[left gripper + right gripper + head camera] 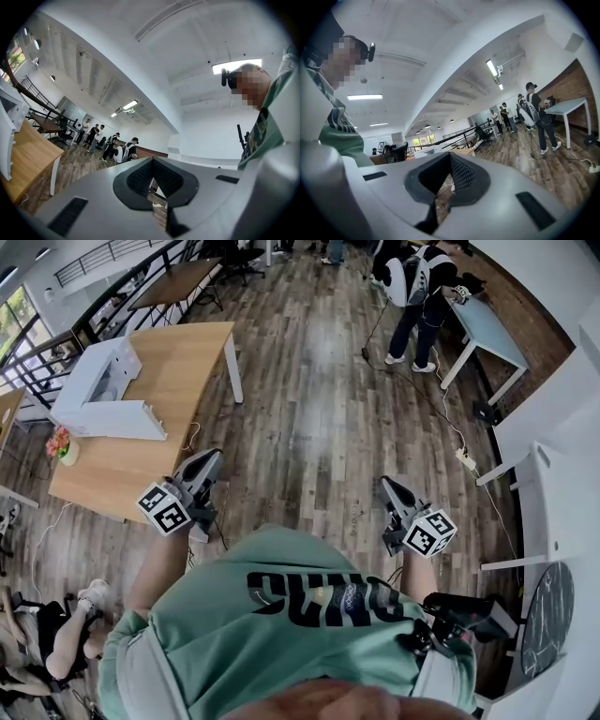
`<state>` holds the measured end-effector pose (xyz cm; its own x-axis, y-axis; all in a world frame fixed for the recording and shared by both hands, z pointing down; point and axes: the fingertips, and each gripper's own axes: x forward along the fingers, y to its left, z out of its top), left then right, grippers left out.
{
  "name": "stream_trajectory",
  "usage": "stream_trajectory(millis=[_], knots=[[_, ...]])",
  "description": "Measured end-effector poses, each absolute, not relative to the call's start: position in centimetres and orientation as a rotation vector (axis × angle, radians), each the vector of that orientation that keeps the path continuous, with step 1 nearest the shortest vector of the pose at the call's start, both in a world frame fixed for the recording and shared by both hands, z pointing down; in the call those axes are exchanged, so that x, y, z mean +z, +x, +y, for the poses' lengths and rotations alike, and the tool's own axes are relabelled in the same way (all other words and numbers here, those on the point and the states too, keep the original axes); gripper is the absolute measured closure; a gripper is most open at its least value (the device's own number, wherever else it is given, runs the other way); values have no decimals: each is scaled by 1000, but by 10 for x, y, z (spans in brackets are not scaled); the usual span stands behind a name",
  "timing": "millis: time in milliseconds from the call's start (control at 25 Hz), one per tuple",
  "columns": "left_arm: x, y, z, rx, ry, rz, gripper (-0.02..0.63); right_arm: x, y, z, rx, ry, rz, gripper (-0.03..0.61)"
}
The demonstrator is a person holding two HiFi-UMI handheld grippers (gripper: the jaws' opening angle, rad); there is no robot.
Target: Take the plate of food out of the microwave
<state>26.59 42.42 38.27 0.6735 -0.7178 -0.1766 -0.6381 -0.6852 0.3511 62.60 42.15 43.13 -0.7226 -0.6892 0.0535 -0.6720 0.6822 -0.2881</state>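
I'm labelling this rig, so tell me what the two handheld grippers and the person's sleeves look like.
Both the left gripper and right gripper have pale grey bodies, black ribbed pads and a white cube with black square markers. The person wears a mint-green short-sleeved T-shirt with black lettering.

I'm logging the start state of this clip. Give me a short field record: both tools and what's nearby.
left tool: shut, empty
right tool: shut, empty
wooden table: ahead on the left, bearing a white appliance
plate of food: not in view
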Motion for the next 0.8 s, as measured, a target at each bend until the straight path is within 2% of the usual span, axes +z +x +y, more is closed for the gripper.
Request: stream_trajectory(millis=[800], knots=[[364,391,412,-314,2725,-802,611,436,724,483,-511,-1309,2638,572]])
